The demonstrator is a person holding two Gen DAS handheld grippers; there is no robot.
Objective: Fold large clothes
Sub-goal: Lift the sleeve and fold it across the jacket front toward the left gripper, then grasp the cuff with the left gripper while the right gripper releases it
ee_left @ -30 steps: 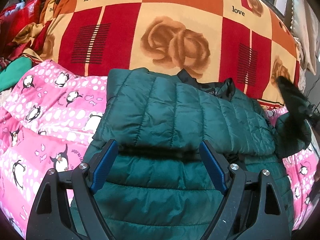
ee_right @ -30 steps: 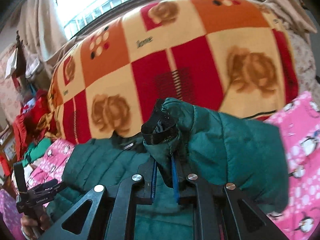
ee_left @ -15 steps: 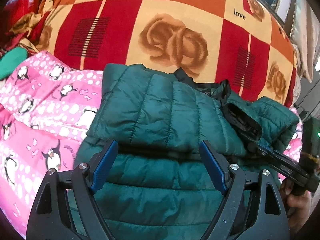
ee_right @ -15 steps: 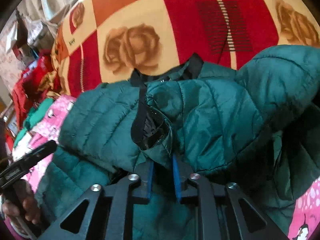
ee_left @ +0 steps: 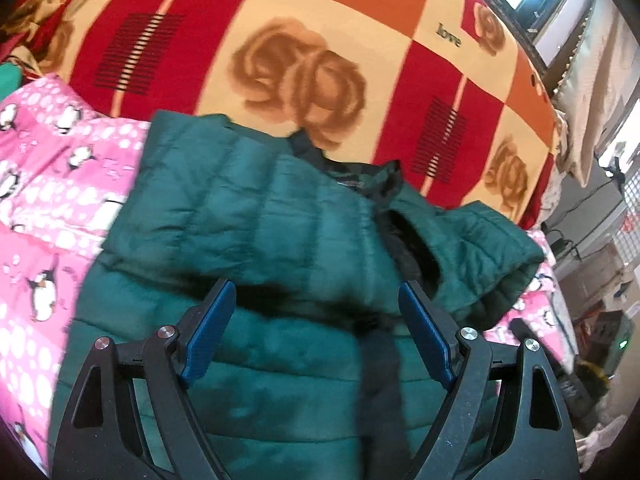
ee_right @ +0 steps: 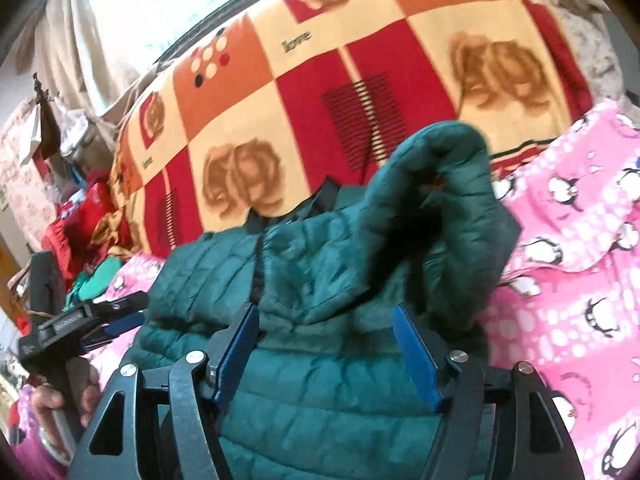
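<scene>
Dark green quilted nylon, a padded jacket (ee_left: 256, 216), fills the centre and lower half of both wrist views, lying on a pink fleece blanket printed with penguins (ee_left: 48, 184), with a red, orange and cream checked blanket bearing brown roses (ee_left: 304, 40) behind it at the top of frame. In the left wrist view, one sleeve lies folded across the jacket body at centre, and the black collar (ee_left: 352, 172) shows above it. In the right wrist view, the other sleeve (ee_right: 436, 208) arches over the body at right of centre, not yet flat. The left gripper (ee_left: 316, 320) stands wide, nothing pressed between its blue pads; jacket fabric lies beyond them only. The right gripper (ee_right: 326, 344) is opening its jaws; quilted fabric sits between the pads but neither pad presses on it, so the sleeve reads as released. Judgement: both sleeves are brought inward, roughly the midpoint. Remaining work appears to be flattening the humped sleeve, then folding the body in half or thirds. The hem is out of view.
</scene>
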